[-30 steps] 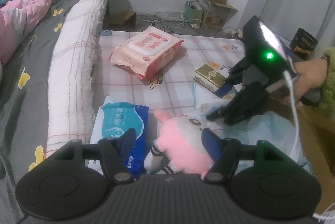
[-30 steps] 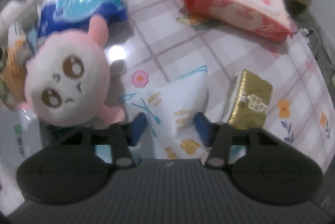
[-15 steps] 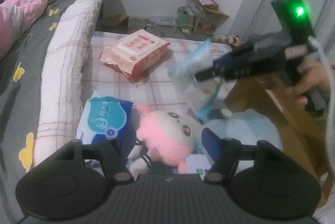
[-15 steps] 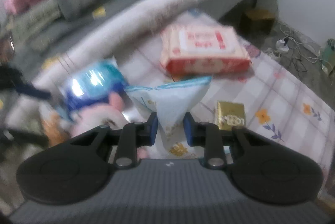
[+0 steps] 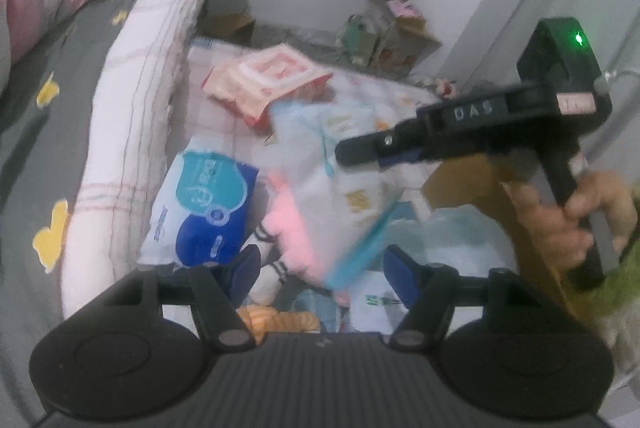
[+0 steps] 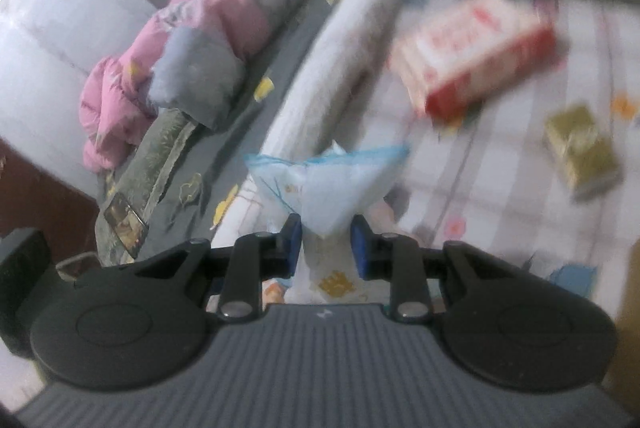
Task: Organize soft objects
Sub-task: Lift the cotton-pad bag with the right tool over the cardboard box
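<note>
Currently the right claw is pinched narrow on a soft pale-blue printed pouch, blue pads pressing its lower corner, so the pouch hangs clear of the surface below. Gripping by a corner lets the limp pack dangle; judged risk is swinging or slipping. From the left wrist view the same pouch hangs blurred in front of the right claw, carried by the person's hand. Left claw stands about half open with nothing between its pads, hovering above the pink plush toy, probably staged for it. Just beside the plush lies a blue-and-white tissue pack; farther off an orange wipes pack and a gold packet, all on the checked floor mat alongside the bed. Destination for the pouch cannot be told.
</note>
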Available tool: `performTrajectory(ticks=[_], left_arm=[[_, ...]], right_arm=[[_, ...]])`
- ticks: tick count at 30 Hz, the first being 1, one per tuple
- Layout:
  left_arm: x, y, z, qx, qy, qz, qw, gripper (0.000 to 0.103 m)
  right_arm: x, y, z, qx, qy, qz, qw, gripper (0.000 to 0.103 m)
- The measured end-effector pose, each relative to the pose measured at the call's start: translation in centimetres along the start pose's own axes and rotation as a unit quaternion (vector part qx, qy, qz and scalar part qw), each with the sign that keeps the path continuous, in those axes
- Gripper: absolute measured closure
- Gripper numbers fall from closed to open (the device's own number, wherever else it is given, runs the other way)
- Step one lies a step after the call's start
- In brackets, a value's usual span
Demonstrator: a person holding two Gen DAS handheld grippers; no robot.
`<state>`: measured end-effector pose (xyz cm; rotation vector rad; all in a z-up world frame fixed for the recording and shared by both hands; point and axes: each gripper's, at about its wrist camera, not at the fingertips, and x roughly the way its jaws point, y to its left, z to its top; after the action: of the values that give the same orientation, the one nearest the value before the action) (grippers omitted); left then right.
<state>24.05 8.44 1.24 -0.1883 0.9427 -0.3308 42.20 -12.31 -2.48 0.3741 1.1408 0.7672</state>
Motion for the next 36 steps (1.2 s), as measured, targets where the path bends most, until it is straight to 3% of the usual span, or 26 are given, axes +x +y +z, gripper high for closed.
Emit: performTrajectory(ticks=[6,12,14,16,23,29,36], left_arm=[[3.7,1.5,1.6,-0.017,0.030,0.028,0.9990,0.041],[5.3,2.5,2.5,-0.057,0.039,-0.013,0.9975,0.041],[5.8,2.7,2.6,-0.067,0.041,-0.023,0.9966,0.046],[6.0,2.7,2.7,-0.077,0.041,-0.044,0.9952,0.063],[4.7,0.3,3.1,-0.055,0.026,-0.041,0.9973,0.073],[2.7,-2.6,3.5,-0.030,0.013,-0.049,0.9982,0.076],[1.1,-10.4,4.6,0.035,-0.004,-0.086,0.9957,0.076]], right_arm=[[2.0,-1.2,0.1,0.034,-0.003,0.006,0.999,0.073],[2.3,-1.4,0.1,0.037,-0.003,0.006,0.999,0.068],[2.2,-1.3,0.0,0.035,-0.005,0.005,0.999,0.068],[2.3,-1.2,0.0,0.034,-0.005,0.009,0.999,0.067],[0.8,-0.1,-0.6,0.019,-0.020,0.012,1.000,0.072],[-3.0,0.1,-1.8,0.028,-0.048,0.023,0.998,0.073],[-12.7,-1.1,-4.0,0.037,-0.113,0.002,0.993,0.073]])
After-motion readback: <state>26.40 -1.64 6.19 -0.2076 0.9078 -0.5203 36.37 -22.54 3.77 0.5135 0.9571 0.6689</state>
